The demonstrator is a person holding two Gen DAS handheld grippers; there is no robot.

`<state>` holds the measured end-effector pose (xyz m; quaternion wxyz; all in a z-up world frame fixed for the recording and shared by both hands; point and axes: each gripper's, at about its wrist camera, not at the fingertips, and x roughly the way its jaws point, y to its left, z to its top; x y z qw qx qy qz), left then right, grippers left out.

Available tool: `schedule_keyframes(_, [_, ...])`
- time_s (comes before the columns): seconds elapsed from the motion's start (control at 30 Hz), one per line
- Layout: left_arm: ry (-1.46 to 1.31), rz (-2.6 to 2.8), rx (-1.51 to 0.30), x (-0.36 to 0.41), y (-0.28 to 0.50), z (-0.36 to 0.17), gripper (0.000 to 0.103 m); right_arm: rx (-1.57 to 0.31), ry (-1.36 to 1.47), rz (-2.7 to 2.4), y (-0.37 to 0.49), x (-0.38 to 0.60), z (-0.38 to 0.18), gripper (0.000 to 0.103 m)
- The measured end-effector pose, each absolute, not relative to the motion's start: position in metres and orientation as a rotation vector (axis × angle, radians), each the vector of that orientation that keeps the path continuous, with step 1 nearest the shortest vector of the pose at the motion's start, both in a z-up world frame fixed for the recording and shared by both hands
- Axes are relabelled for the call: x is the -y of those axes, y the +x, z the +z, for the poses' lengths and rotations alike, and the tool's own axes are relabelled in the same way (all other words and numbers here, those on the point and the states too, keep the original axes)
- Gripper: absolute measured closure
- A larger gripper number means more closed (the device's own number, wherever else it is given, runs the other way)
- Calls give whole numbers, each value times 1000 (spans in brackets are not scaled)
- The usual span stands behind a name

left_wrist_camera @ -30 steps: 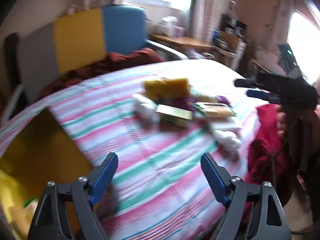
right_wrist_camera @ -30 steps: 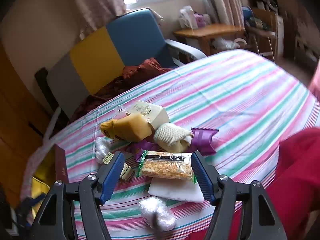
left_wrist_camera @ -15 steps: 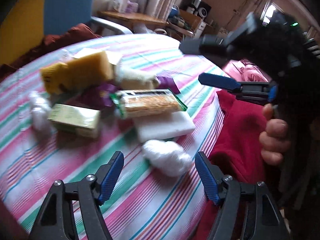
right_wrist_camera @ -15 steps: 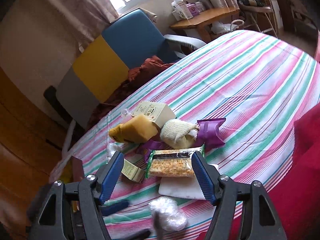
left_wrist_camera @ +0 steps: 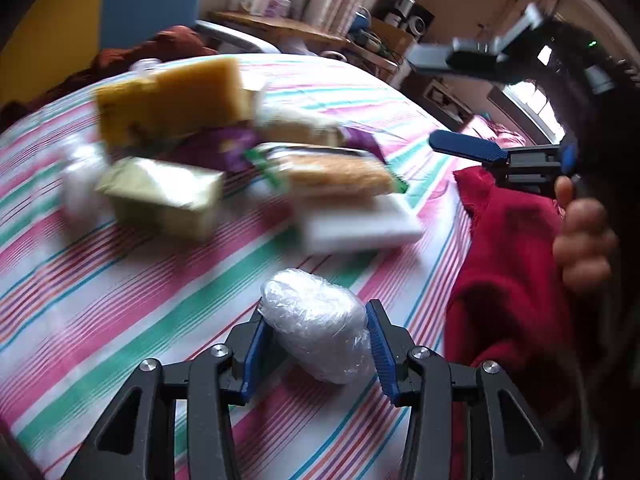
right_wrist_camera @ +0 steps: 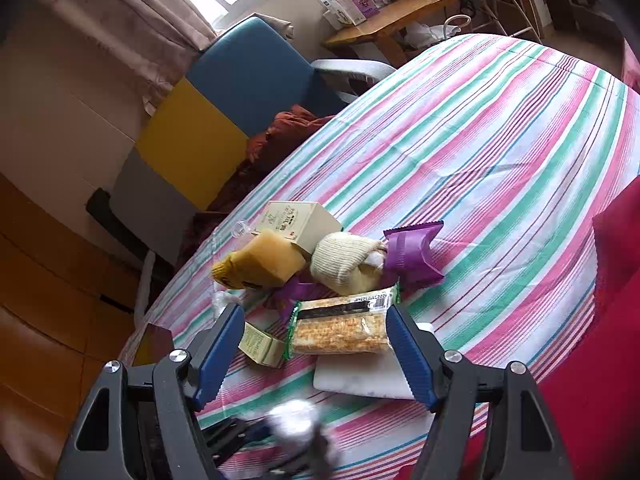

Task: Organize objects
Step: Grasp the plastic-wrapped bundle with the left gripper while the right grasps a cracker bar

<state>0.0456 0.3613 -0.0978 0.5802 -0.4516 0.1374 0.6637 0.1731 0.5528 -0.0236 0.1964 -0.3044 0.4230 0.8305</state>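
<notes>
My left gripper (left_wrist_camera: 316, 340) is shut on a white plastic-wrapped bundle (left_wrist_camera: 320, 336), low over the striped tablecloth (left_wrist_camera: 120, 320) near its front edge. The bundle also shows blurred in the right wrist view (right_wrist_camera: 294, 424). Behind it lies a pile: a cracker packet (right_wrist_camera: 340, 330) on a white flat pad (right_wrist_camera: 360, 376), a small green box (left_wrist_camera: 160, 196), a yellow sponge (right_wrist_camera: 260, 260), a cream knit item (right_wrist_camera: 344, 262), a purple wrapper (right_wrist_camera: 414, 254) and a beige carton (right_wrist_camera: 300, 220). My right gripper (right_wrist_camera: 316, 352) is open and empty, raised above the cracker packet.
A blue, yellow and grey chair (right_wrist_camera: 224, 108) with a rust cloth (right_wrist_camera: 288, 128) stands behind the table. A wooden side table (right_wrist_camera: 392, 12) holds boxes at the back. A red garment (left_wrist_camera: 508, 272) is at the table's right edge. An orange box (right_wrist_camera: 150, 344) sits at the left edge.
My left gripper moved forward to the wrapped bundle and closed its fingers on it. My right gripper rose slightly and stayed open over the pile.
</notes>
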Motion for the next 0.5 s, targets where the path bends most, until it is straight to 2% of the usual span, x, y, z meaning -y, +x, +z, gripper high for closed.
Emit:
schedule_keyframes(0.17, [-1043,1609,-266,-312,29,-102,55,-1092,-964,2309,160,-546,-24,29])
schedule_keyframes(0.23, [-1042,1618,-245,-299,25,-103,55,-961,-1104,2320,142,-538,-23,29])
schedule_keyframes(0.37, [-1019,1623,-247,-288,23,-105,56,-546,-1378,2375,100,-510,-22,29])
schedule_keyframes(0.5, [-1008,1627,-237,-288,25,-106,56,-231,-1640,2385,68,-493,-38,29])
